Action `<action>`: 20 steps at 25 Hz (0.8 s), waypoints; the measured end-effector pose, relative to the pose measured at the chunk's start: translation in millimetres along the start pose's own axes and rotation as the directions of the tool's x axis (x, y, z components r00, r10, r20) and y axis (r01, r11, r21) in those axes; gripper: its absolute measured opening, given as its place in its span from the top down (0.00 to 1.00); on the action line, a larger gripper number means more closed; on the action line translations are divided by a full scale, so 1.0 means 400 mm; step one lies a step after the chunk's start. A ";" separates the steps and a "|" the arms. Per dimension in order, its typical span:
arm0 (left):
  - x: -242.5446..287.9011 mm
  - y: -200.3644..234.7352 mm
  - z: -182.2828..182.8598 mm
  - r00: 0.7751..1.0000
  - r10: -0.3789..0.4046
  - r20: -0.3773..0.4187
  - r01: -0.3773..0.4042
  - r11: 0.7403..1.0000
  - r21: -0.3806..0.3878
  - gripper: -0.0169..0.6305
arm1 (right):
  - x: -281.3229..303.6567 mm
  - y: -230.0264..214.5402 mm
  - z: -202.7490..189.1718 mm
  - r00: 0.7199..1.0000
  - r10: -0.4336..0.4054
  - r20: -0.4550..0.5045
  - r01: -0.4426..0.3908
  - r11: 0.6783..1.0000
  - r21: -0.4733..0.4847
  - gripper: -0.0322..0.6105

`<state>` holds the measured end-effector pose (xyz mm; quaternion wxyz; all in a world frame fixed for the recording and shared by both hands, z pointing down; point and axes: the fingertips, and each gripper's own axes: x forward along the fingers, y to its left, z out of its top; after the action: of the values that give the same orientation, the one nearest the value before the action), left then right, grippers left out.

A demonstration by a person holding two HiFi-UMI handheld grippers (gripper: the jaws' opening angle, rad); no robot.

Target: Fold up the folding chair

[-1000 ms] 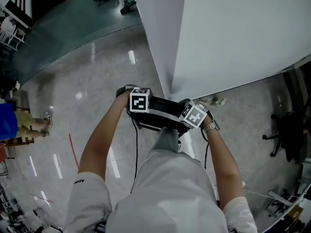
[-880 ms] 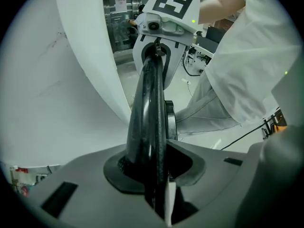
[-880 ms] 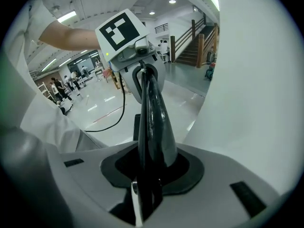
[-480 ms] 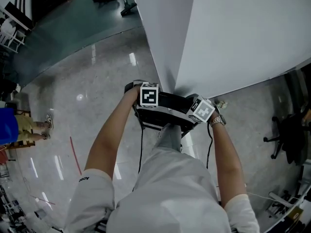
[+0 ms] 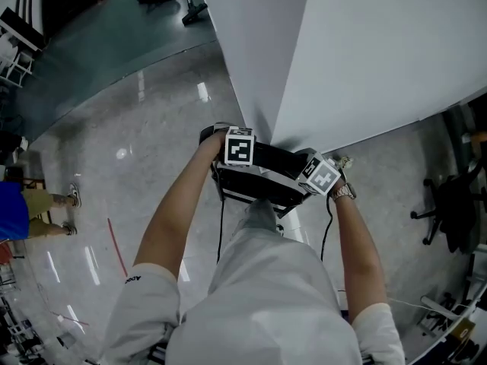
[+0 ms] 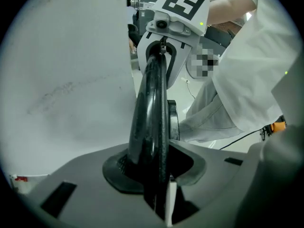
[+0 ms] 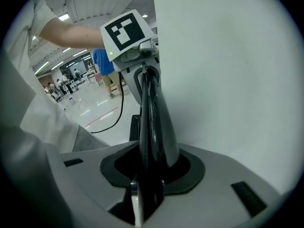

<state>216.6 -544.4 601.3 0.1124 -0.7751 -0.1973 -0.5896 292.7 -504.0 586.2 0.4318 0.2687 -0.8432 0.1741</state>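
The folding chair point(image 5: 266, 175) is black and folded flat. I hold it by its top edge in front of my body, close to a white wall corner. My left gripper point(image 5: 230, 167) grips the edge's left end and my right gripper point(image 5: 306, 192) its right end. In the left gripper view the black panel point(image 6: 152, 122) runs up from between my left gripper's point(image 6: 160, 177) pads to the right gripper. In the right gripper view the same panel point(image 7: 155, 122) sits between my right gripper's point(image 7: 146, 177) pads. Both pairs of jaws are opening slightly, with the chair still pressed between them.
A white partition wall point(image 5: 365, 52) with a sharp corner stands right behind the chair. A black office chair point(image 5: 449, 204) and cables are at the right. A bystander point(image 5: 23, 207) stands at the far left on the glossy floor point(image 5: 137, 128).
Both hands and the folded chair have shifted right and up in the picture, closer to the wall corner. Both grips look unchanged.
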 end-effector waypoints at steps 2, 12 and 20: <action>0.004 -0.002 0.002 1.000 -0.017 0.001 0.017 1.000 -0.011 0.77 | 0.001 -0.002 -0.003 1.000 0.010 -0.004 -0.010 1.000 0.008 0.77; 0.007 0.009 0.005 1.000 0.026 0.017 -0.026 0.999 0.024 0.73 | 0.004 -0.020 -0.009 1.000 -0.008 -0.005 0.008 0.998 0.060 0.71; -0.078 0.077 0.071 0.970 0.239 0.048 -0.236 0.970 -0.062 0.55 | -0.097 -0.056 -0.017 0.994 0.043 0.098 -0.042 0.999 -0.009 0.63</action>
<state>247.8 -565.9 565.2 0.1550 -0.8119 -0.0897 -0.5556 329.3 -506.5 559.5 0.3871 0.2574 -0.8695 0.1671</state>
